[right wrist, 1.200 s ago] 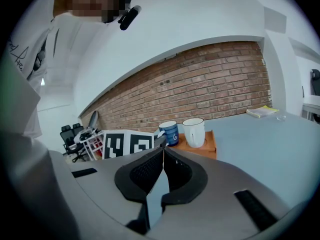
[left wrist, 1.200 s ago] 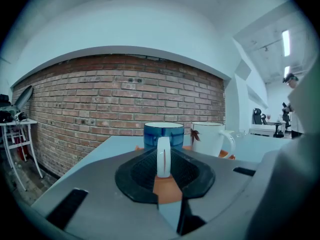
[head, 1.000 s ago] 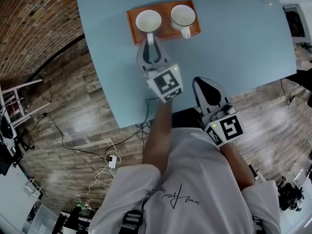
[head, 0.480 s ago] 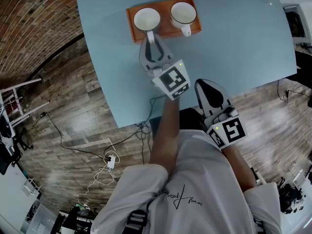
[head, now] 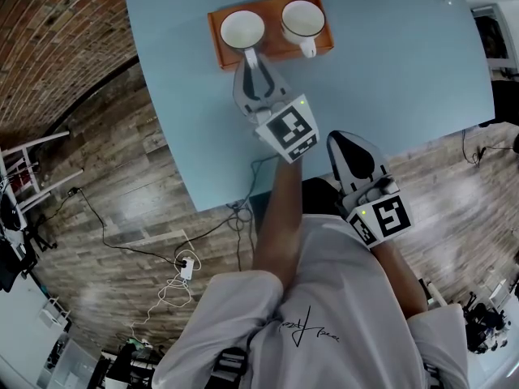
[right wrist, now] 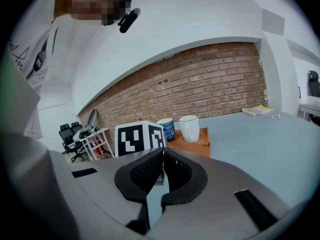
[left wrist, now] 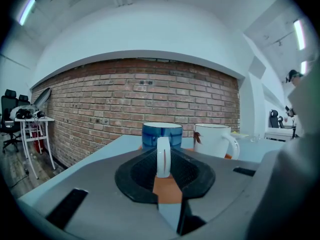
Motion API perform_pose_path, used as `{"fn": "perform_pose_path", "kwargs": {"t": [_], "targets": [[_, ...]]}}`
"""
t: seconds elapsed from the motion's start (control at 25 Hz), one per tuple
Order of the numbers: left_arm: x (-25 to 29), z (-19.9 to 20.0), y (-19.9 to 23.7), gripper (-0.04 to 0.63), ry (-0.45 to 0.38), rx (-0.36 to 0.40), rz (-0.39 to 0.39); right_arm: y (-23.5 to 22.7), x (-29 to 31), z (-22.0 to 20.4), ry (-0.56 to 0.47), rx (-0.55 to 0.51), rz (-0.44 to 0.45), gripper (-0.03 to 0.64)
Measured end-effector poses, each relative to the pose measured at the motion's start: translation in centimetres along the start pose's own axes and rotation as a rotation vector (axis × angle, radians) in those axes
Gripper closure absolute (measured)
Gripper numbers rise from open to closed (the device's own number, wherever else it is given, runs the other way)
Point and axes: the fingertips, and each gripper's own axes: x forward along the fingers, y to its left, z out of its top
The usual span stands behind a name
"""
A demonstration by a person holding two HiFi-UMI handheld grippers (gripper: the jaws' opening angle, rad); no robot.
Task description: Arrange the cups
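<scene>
Head view: blue cup (head: pixel 242 29) and white cup (head: pixel 302 20) side by side on orange tray (head: pixel 277 45) on bench (head: pixel 389 71). Right hand-held gripper (head: pixel 347 139) well apart from the cups.

Left gripper view: left hand-held gripper (left wrist: pixel 164 173) clamped on blue cup's handle, cup upright on tray. Step judged: grip made. Next move needs level lift, clear of white cup.

Right gripper view: jaws together, empty.

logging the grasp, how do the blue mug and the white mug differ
The blue mug with a white handle sits left on the orange tray; the dark-rimmed white mug sits right. The left gripper clamps the blue mug's handle; the white mug's is free. Both stand upright, white inside.
</scene>
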Motion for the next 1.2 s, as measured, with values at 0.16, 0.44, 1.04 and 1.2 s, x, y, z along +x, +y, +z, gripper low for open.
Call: {"fn": "perform_pose_path", "kwargs": {"t": [0.16, 0.44, 1.04, 1.2], "targets": [[-0.01, 0.07, -0.27, 0.536, -0.001, -0.008, -0.012, 0.08, -0.07, 0.0, 0.002, 0.001, 0.003, 0.594], [0.14, -0.03, -0.52, 0.537, -0.002, -0.007, -0.038, 0.26, 0.2, -0.18, 0.004, 0.003, 0.008, 0.594], [0.09, 0.08, -0.64, 0.535, -0.013, 0.01, -0.052, 0.76, 0.37, -0.1, 0.002, 0.007, 0.009, 0.594], [-0.05, 0.12, -0.92, 0.532, -0.019, 0.024, -0.07, 0.65, 0.31, 0.03, -0.002, 0.008, 0.006, 0.594]]}}
